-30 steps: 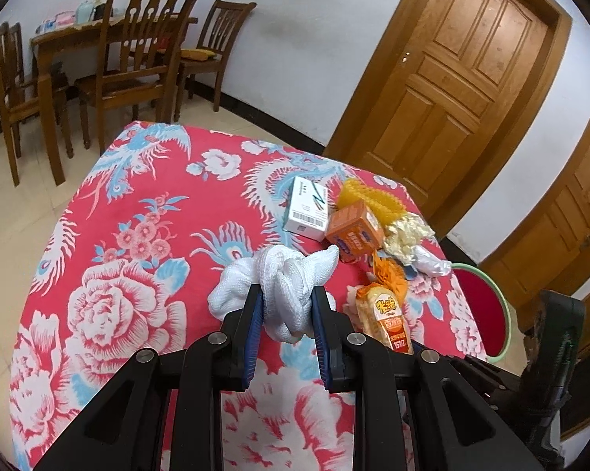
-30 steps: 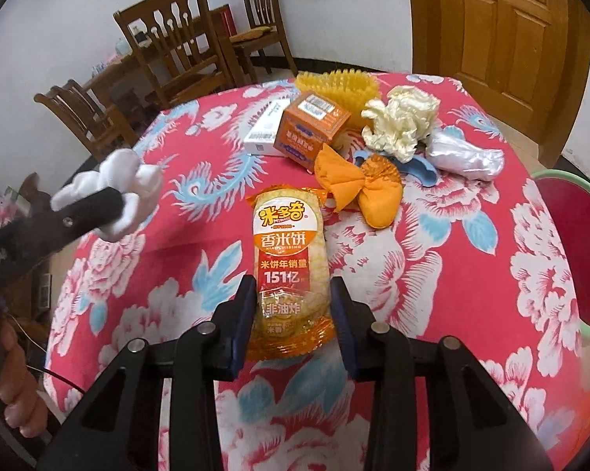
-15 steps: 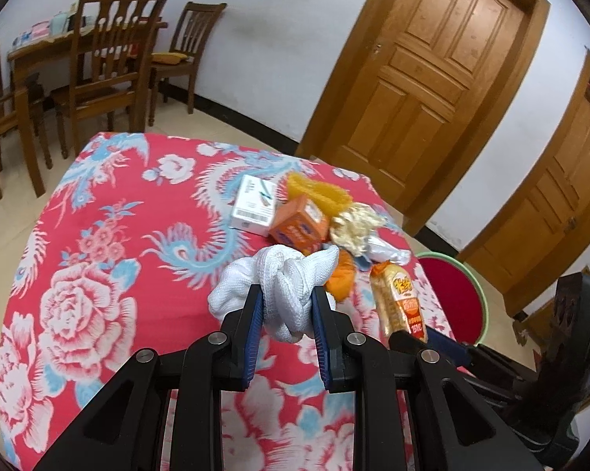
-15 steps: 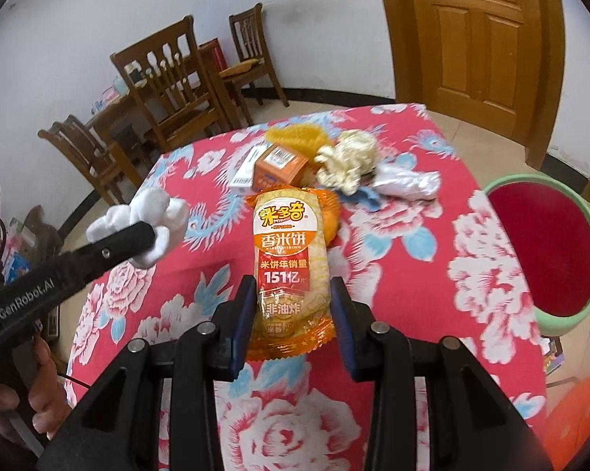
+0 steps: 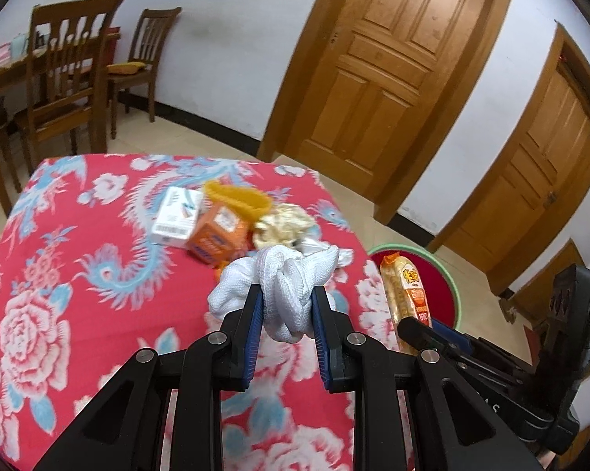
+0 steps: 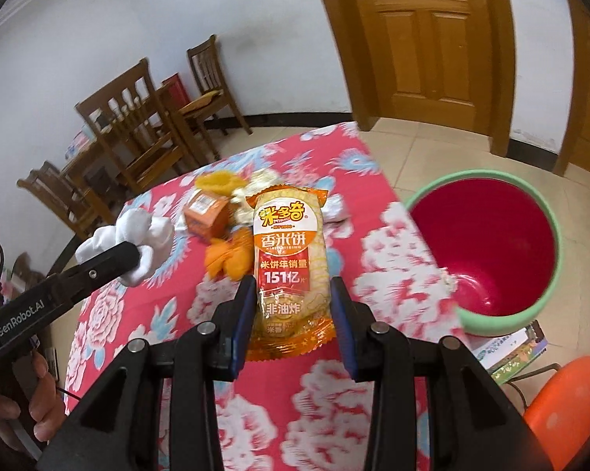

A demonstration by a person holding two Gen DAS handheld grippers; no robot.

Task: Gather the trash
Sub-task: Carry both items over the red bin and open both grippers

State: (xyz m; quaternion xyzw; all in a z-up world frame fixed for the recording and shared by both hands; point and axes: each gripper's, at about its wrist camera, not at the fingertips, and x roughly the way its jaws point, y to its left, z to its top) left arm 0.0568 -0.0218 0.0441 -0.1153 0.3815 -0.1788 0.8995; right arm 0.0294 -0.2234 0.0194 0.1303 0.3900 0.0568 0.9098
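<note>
My left gripper (image 5: pixel 287 294) is shut on a knotted white cloth wad (image 5: pixel 291 274), held above the red flowered tablecloth (image 5: pixel 59 274). My right gripper (image 6: pixel 291 290) is shut on an orange rice-cracker packet (image 6: pixel 291 255), also lifted off the table. That packet (image 5: pixel 407 294) shows at the right in the left wrist view, over the bin. The red bin with a green rim (image 6: pixel 487 243) stands on the floor beside the table's right edge. In the right wrist view the left gripper (image 6: pixel 138 253) with the white cloth wad (image 6: pixel 138 231) is at the left.
More trash lies at the table's far side: a white box (image 5: pixel 177 216), an orange carton (image 5: pixel 216 233), a yellow ribbed cup (image 5: pixel 240 200), a cream crumpled wad (image 5: pixel 283 223), an orange wrapper (image 6: pixel 230 257). Wooden chairs (image 5: pixel 71 78) and doors (image 5: pixel 385 78) stand behind. An orange stool (image 6: pixel 570 400) is near the bin.
Both grippers have swung right and risen with their loads, bringing the red bin much further into view. The grips have not changed.
</note>
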